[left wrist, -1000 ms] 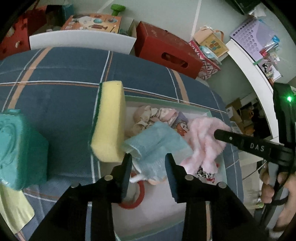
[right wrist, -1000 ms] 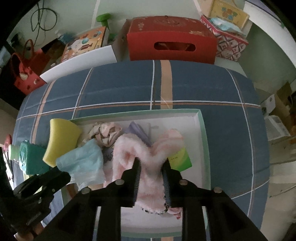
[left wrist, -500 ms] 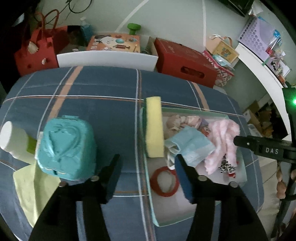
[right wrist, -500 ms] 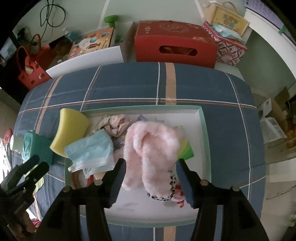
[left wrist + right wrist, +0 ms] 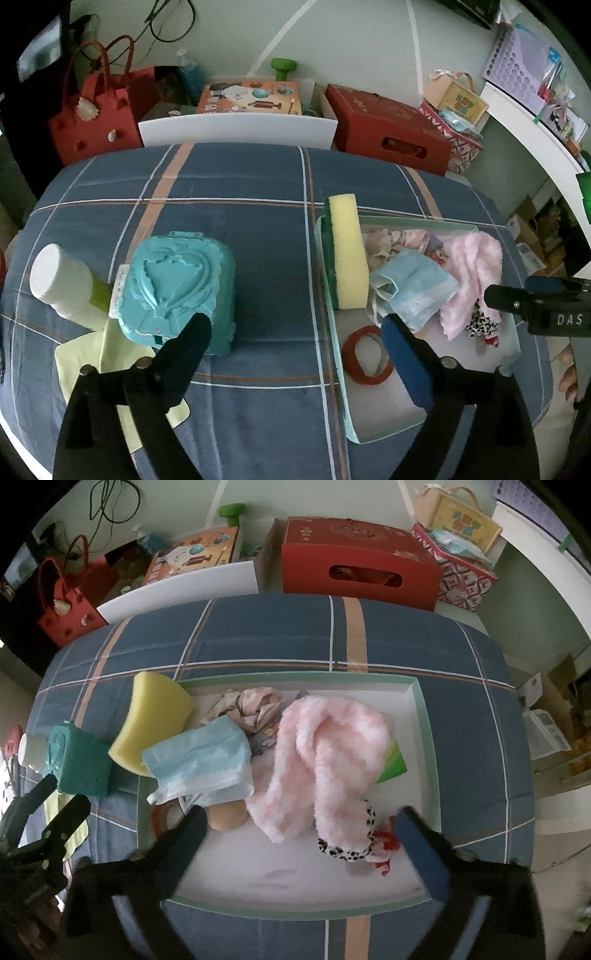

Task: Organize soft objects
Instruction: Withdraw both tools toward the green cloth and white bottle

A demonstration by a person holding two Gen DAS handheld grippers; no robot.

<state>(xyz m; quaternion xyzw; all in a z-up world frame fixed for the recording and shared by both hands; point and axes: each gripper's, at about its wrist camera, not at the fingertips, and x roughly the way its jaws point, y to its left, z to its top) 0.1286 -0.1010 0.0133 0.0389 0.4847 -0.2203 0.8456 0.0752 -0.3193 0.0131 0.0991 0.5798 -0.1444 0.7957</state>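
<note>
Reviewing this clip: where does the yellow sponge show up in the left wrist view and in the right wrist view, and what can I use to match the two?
Left wrist: the yellow sponge is right of centre, propped on the tray's left rim, green backing facing left.
Right wrist: the sponge is at left of centre, over the tray's far-left corner.
Shared landmark: the light blue cloth lies right beside the sponge in both views.
</note>
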